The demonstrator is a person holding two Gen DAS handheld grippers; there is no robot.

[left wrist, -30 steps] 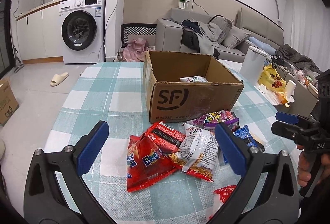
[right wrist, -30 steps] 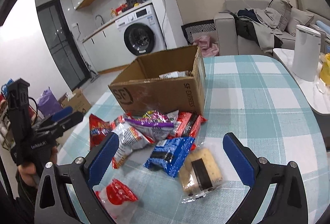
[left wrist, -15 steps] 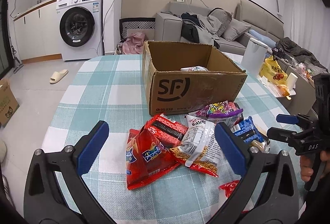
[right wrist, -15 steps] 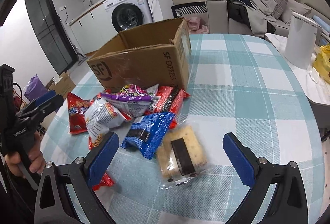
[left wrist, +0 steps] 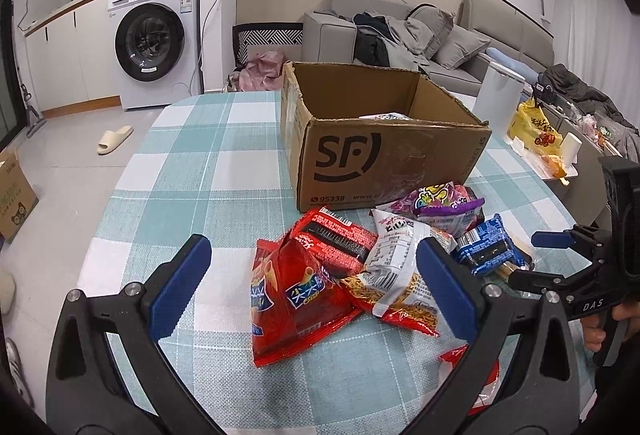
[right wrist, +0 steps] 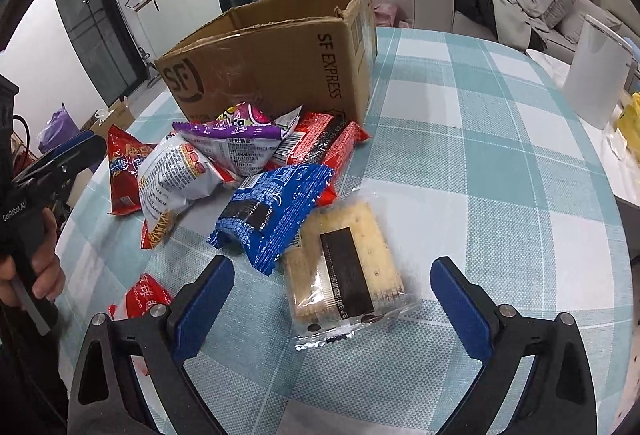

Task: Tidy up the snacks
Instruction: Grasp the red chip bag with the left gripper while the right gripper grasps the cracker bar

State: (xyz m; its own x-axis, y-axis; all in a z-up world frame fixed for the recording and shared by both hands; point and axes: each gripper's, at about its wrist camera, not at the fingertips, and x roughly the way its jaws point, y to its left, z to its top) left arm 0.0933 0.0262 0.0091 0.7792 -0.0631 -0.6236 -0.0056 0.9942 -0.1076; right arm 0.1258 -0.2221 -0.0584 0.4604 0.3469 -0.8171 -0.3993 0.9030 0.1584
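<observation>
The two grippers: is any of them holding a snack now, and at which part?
Nothing is held. The left gripper and the right gripper both have open jaws above the snacks, without touching any packet.

A home's open living room and kitchen: washing machine [left wrist: 154, 47] under a counter, grey sofa [left wrist: 400, 35], checked tablecloth [left wrist: 208, 171].
</observation>
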